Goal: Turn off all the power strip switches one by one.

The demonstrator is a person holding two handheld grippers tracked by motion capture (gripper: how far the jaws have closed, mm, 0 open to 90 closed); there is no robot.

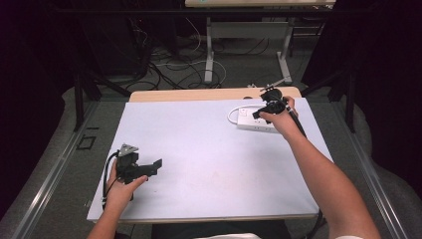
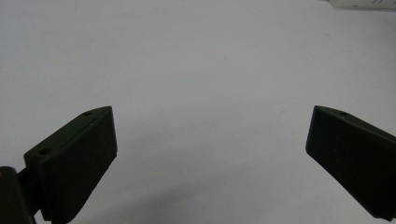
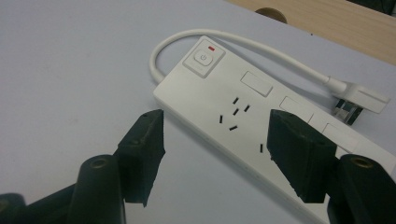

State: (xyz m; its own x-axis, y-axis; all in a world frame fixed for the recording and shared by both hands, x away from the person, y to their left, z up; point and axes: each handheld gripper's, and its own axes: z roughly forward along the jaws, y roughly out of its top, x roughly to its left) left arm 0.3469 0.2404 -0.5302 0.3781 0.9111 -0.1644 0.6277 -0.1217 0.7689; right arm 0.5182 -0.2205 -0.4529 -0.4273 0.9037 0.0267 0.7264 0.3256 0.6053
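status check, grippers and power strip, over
Right gripper open, jaws astride the power strip, not gripping. Left gripper open, nothing between jaws, over bare mat. Strip's plug lies loose beside it. Nothing in the way.

Two bare forearms enter from six o'clock, with a strip of white sleeve at the right elbow. Each hand carries a black gripper. The left gripper (image 1: 155, 166) has a grey three-cornered plate on top, blunt wedge jaws with small screw holes, and a black cable. The right gripper (image 3: 215, 156) has ribbed black pads.
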